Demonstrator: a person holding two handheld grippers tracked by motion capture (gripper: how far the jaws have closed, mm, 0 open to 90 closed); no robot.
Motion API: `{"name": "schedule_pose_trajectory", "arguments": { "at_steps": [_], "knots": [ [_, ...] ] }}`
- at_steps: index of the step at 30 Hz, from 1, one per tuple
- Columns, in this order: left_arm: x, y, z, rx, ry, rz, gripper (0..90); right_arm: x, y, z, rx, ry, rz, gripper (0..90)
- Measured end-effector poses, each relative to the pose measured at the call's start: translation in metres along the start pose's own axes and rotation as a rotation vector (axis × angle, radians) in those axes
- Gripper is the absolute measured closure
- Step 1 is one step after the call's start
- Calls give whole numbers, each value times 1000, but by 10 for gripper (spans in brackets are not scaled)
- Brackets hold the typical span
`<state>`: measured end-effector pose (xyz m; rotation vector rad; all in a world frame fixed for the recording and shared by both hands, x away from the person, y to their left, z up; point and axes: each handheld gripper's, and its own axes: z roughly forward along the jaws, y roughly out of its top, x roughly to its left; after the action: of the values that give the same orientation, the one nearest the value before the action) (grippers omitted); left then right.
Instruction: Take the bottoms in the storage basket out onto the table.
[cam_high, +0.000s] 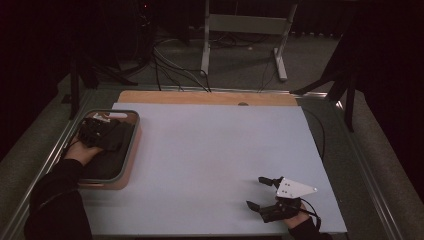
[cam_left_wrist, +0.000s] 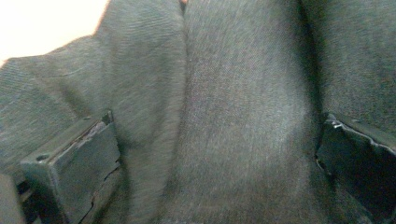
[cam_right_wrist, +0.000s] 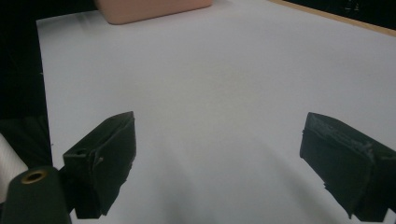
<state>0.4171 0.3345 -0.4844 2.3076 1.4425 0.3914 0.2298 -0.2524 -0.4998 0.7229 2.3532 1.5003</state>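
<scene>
**Left tool buried in dark cloth, right one parked wide open**

Starting at the left: there's a pinkish tray (cam_high: 131, 161) with a grey rim sitting on the left edge of the pale surface (cam_high: 210, 155). It's got dark cloth (cam_high: 112, 137) piled in it, and honestly the high view is so dim that the cloth, the left hand (cam_high: 82, 151) and the left tool (cam_high: 97, 131) all blur into one black blob. Something small and white (cam_high: 107, 116) pokes out at the far end of the tray, can't tell what it is.

The left gripper view helps a bit: the cloth (cam_left_wrist: 224, 112) is a dark grey weave with a fold running down it, and it sits right between the two jaws, which stand well apart. The fabric bulges up between them and presses against both, so the left tool (cam_left_wrist: 219, 154) is spread open and pushed into the cloth, not pinched on it. A bright pale patch shows at top left, too blown out to say what.

Middle of the surface is bare.

Over at the near right corner the right tool (cam_high: 261, 192) is held by the right hand (cam_high: 295, 217), its grey plate on top, jaws wide apart with nothing between them. The right gripper view backs that up: right tool (cam_right_wrist: 217, 154) spread over plain surface (cam_right_wrist: 219, 74), and the tray's (cam_right_wrist: 149, 9) pink side is cut off at the top edge.
</scene>
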Motion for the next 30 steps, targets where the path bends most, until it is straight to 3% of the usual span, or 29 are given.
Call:
{"name": "schedule_pose_trajectory", "arguments": {
  "at_steps": [10,16,22,27,30],
  "knots": [
    [-6,3,9,67,38,-5,17,1,0,1,7,1,-6,110],
    [-5,2,4,55,-30,-35,266,2,0,-1,4,-3,-5,111],
    [-4,3,-7,40,-67,-73,625,2,0,-1,5,-8,-5,111],
    [-4,8,-18,43,-67,-75,695,1,1,-2,1,-17,3,111],
    [-4,9,-28,9,-93,-72,708,0,1,-4,-8,-24,3,111]
  ]
}}
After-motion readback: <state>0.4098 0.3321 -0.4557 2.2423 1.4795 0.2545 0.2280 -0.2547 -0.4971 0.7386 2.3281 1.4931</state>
